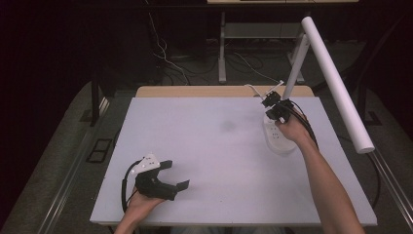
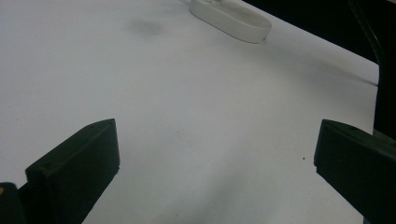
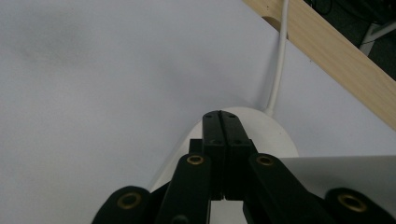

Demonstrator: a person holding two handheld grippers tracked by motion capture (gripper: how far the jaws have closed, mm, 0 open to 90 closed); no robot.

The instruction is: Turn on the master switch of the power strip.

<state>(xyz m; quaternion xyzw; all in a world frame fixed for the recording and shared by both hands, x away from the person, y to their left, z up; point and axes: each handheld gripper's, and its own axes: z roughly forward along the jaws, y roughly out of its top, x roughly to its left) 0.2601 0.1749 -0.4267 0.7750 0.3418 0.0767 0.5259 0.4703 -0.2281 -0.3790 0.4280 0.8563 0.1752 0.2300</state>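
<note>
A white desk lamp stands at the table's far right, with an oval base [image 1: 280,139], a slanted stem [image 1: 297,61] and a long tube head [image 1: 336,83]. My right gripper [image 1: 272,105] is over the far end of the base, beside the foot of the stem. In the right gripper view its jaws [image 3: 220,116] are pressed together with nothing between them, tips just above the base [image 3: 275,135]; whether they touch it I cannot tell. My left gripper [image 1: 176,174] lies near the front left, open and empty. Its jaws [image 2: 215,154] stand wide apart over the bare table, pointing toward the base [image 2: 233,18].
A white cable [image 3: 279,60] runs from the base over the wooden back edge [image 3: 336,56] of the table. The white tabletop [image 1: 214,146] spreads between the two hands. The lamp's tube head overhangs the right edge. Dark floor, cables and a stand lie beyond.
</note>
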